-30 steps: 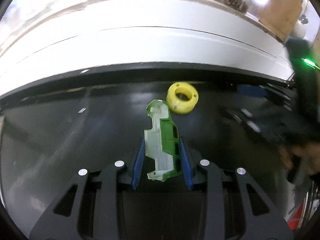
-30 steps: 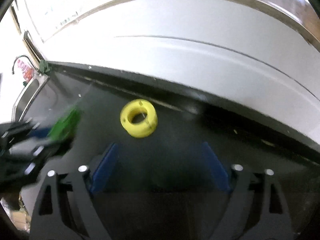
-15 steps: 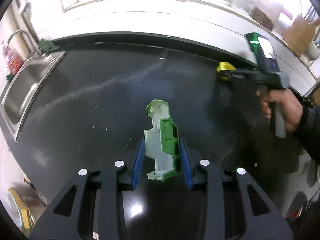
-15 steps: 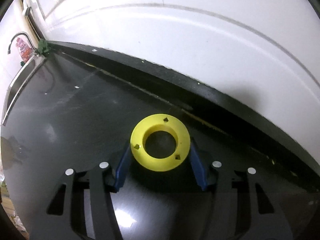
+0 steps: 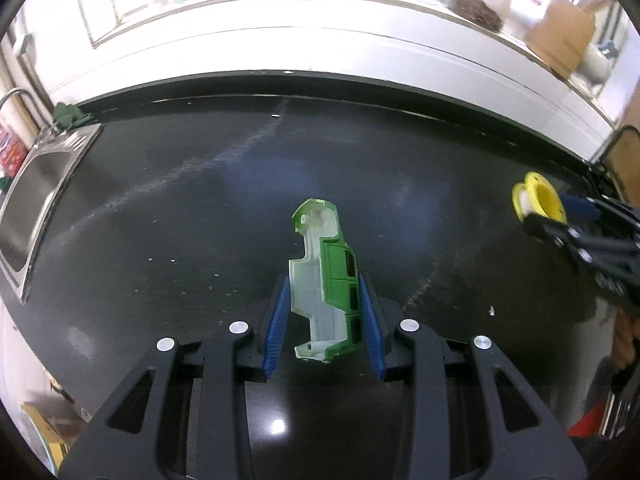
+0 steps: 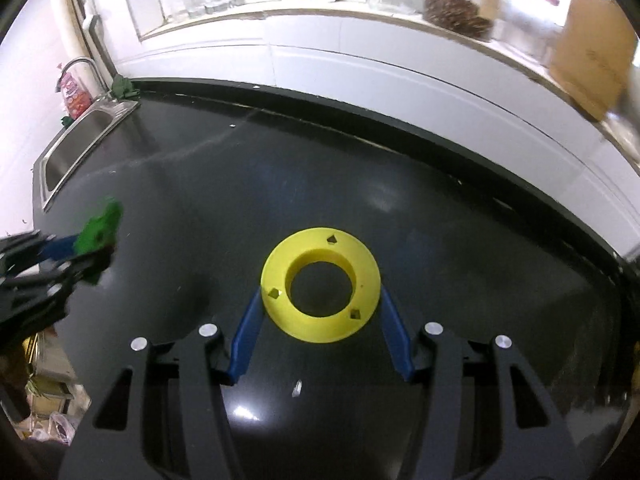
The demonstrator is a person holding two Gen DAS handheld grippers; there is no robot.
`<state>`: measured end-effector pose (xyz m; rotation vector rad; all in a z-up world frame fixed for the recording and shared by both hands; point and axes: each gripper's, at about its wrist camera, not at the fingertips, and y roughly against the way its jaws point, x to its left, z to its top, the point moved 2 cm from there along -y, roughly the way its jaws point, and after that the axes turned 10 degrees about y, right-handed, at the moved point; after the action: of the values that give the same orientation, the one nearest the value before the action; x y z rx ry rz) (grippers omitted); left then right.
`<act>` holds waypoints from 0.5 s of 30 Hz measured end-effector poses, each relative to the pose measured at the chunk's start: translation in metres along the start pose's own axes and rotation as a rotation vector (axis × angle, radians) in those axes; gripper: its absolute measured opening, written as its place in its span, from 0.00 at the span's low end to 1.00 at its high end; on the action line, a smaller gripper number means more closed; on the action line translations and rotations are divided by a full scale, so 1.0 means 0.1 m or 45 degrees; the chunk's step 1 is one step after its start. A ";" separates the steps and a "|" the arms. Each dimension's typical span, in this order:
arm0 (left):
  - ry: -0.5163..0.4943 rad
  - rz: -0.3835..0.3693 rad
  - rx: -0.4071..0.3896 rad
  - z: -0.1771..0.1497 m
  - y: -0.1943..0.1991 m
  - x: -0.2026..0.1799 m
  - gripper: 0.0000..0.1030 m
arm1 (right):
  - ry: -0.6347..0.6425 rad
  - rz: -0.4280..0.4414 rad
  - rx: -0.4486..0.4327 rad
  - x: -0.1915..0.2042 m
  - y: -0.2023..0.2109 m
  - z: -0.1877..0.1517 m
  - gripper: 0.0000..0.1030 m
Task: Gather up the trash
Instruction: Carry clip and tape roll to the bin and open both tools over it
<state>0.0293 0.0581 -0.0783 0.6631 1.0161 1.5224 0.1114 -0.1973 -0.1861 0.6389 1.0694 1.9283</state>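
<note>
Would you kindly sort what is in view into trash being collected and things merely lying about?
Being collected:
green plastic piece, held in left gripper
yellow ring, held in right gripper

Lying about:
sink
cardboard box
red packet

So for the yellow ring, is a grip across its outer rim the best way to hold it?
Probably yes. The yellow ring is a flat disc with a wide centre hole, and the right gripper comes in edge-on, with a blue finger on each side of the outer rim. Those sides are opposite and curved alike, so the grip centres itself. The ring sits level between the fingers.
</note>
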 end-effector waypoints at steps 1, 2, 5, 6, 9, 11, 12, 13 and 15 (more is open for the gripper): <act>-0.007 -0.011 0.003 -0.02 0.00 -0.03 0.33 | 0.001 -0.007 -0.003 0.01 0.07 -0.06 0.53; -0.014 -0.018 0.003 -0.03 0.00 -0.05 0.33 | 0.001 -0.011 -0.006 0.02 0.12 -0.10 0.53; -0.027 -0.031 0.002 -0.07 0.01 -0.08 0.33 | 0.015 -0.018 -0.013 0.22 0.12 -0.05 0.53; -0.026 -0.034 -0.001 -0.08 0.03 -0.06 0.33 | 0.019 -0.017 -0.016 0.23 0.12 -0.04 0.53; -0.009 -0.027 -0.013 -0.13 0.08 0.03 0.33 | 0.046 0.004 -0.027 0.27 0.22 -0.04 0.53; 0.024 -0.012 -0.022 -0.16 0.14 0.17 0.33 | 0.083 0.037 -0.036 0.43 0.22 0.03 0.53; 0.040 -0.004 -0.026 -0.18 0.16 0.24 0.33 | 0.101 0.058 -0.040 0.53 0.22 0.07 0.53; 0.062 0.005 -0.029 -0.20 0.19 0.33 0.33 | 0.124 0.087 -0.045 0.64 0.22 0.11 0.53; 0.119 0.037 -0.036 -0.28 0.26 0.57 0.33 | 0.185 0.146 -0.053 0.90 0.20 0.21 0.53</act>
<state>-0.0191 0.1069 -0.0755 0.5939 1.0572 1.6030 0.0703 -0.1179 -0.1546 0.5540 1.0990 2.1177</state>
